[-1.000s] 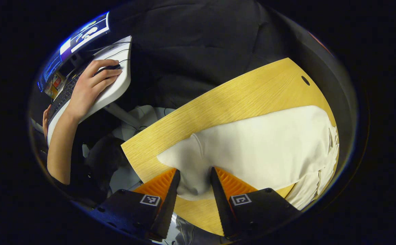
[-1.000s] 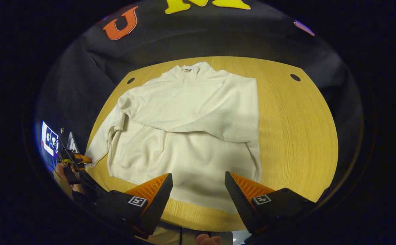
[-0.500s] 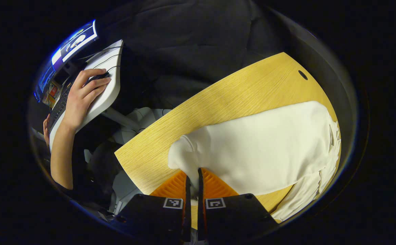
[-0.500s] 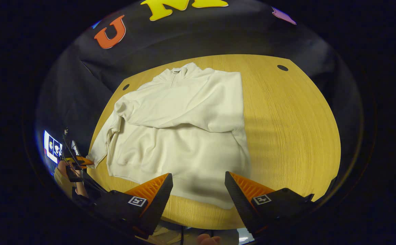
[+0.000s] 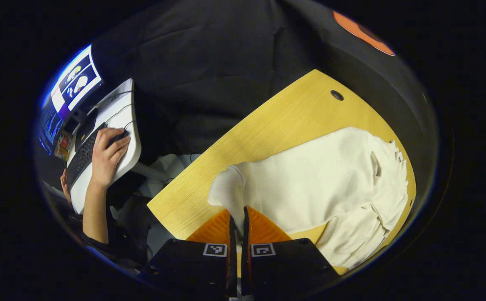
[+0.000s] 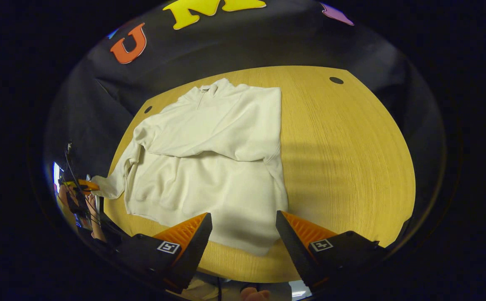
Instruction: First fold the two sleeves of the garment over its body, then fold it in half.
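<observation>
Left gripper pinching the sweatshirt's cuff, right gripper hovering with fingers apart.

At far left in the left gripper view, a person's hand (image 5: 107,152) rests on a mouse on a white side desk beside a lit monitor (image 5: 69,90). Further right, the left gripper (image 5: 237,223) has its fingers clamped together on the cuff of the left sleeve (image 5: 228,194), raised just off the wooden tabletop (image 5: 268,125). The cream sweatshirt (image 6: 209,163) lies flat across the tabletop (its other sleeve already folded over the chest). At right, the right gripper (image 6: 243,236) hangs above the hem, fingers spread wide, touching nothing.
</observation>
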